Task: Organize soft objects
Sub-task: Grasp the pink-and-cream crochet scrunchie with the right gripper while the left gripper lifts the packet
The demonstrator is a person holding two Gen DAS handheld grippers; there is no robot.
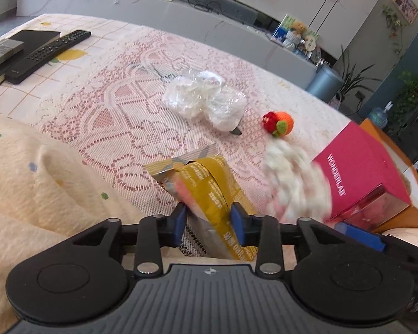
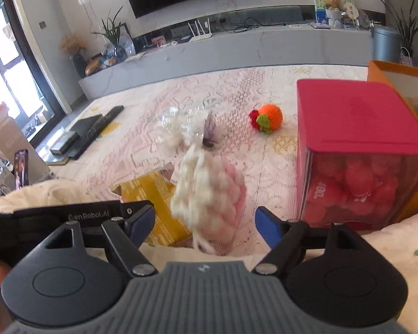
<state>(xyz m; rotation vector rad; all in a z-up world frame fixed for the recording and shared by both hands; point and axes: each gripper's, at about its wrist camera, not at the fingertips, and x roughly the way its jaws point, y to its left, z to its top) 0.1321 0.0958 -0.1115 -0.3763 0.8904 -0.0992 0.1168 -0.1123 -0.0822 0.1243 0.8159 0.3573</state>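
Note:
My left gripper (image 1: pixel 208 220) is shut on a torn gold foil pouch (image 1: pixel 209 186), held upright over the lace tablecloth (image 1: pixel 119 117). The pouch also shows in the right wrist view (image 2: pixel 153 194). My right gripper (image 2: pixel 204 222) is open, and a fluffy white and pink yarn toy (image 2: pixel 209 194) is blurred between its fingers, apart from both. The same toy is blurred in the left wrist view (image 1: pixel 295 183). A crumpled clear plastic bag (image 1: pixel 206 97) and an orange knitted ball (image 1: pixel 278 122) lie farther out on the table.
A red box (image 2: pixel 356 128) with pink plush inside stands at the right, against an orange box (image 2: pixel 390 69). A cream blanket (image 1: pixel 41 181) lies at the near left. Remote controls and books (image 1: pixel 33 53) lie at the far left.

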